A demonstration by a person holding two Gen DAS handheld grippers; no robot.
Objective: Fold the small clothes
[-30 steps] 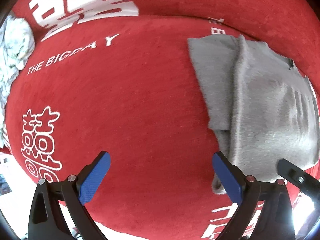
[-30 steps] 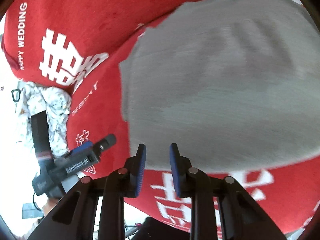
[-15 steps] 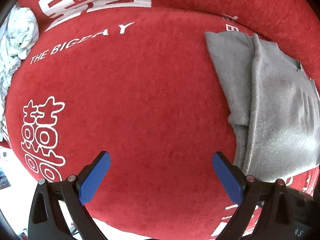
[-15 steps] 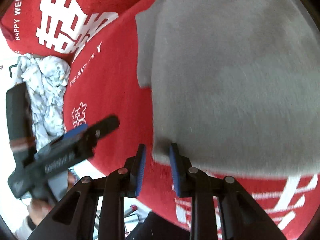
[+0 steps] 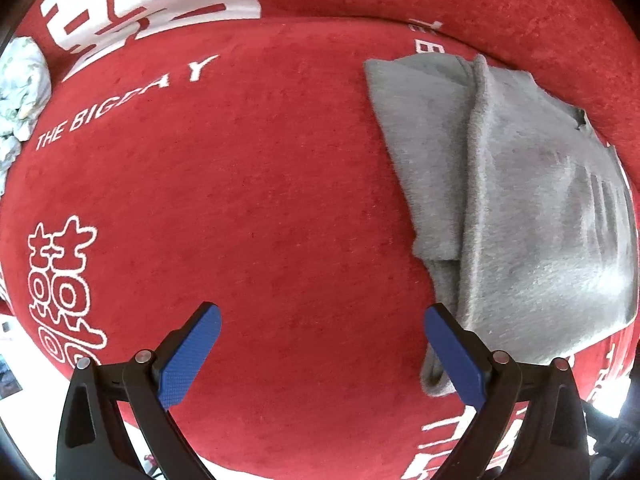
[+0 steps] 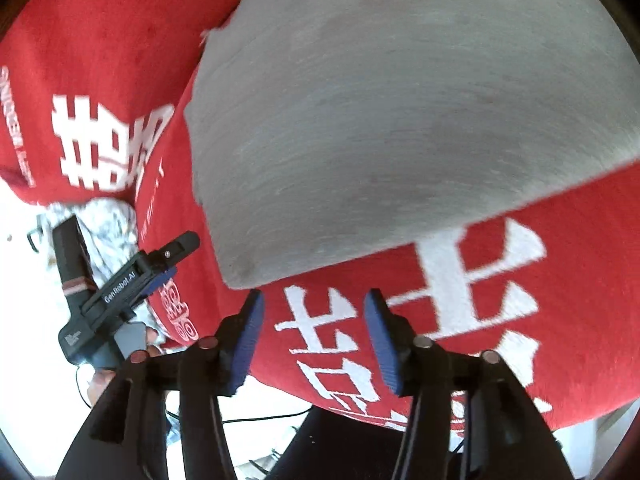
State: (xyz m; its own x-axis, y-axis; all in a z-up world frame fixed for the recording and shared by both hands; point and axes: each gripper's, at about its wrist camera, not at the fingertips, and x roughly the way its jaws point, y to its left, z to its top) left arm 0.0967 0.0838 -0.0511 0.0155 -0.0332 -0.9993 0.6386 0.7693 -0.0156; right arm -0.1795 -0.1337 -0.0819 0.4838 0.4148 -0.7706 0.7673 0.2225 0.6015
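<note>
So the grey garment (image 5: 520, 200) is lying flat on the red cloth (image 5: 260, 200) with the white lettering, already folded over at least once, with a layered edge running down its side. The thing the next move hangs on, I'd say: from the right tool (image 6: 314, 334) the near corner of the garment sits just ahead of the tips and a bit toward its left finger, close but apart from it, with the garment's long side stretching away up and to the right in that view. The right tool's jaws have just been opening and there's nothing between them now, only the red cloth and its white characters underneath, so that one reads as released. It's angled down toward the cloth rather than straight at it. The left tool (image 5: 320, 352) is spread wide open and empty, pointing pretty much straight down at bare red cloth, and the garment's ragged lower end is right by its right-side finger (image 5: 452, 356), maybe tucked just behind it, hard to tell if it touches. From the right view you can see a hand (image 6: 120, 356) holding the left tool off to the side, near a crumpled pale patterned garment (image 6: 108, 224) at the cloth's edge. My guess is both are about equally near, left maybe slightly closer to that loose end.
</note>
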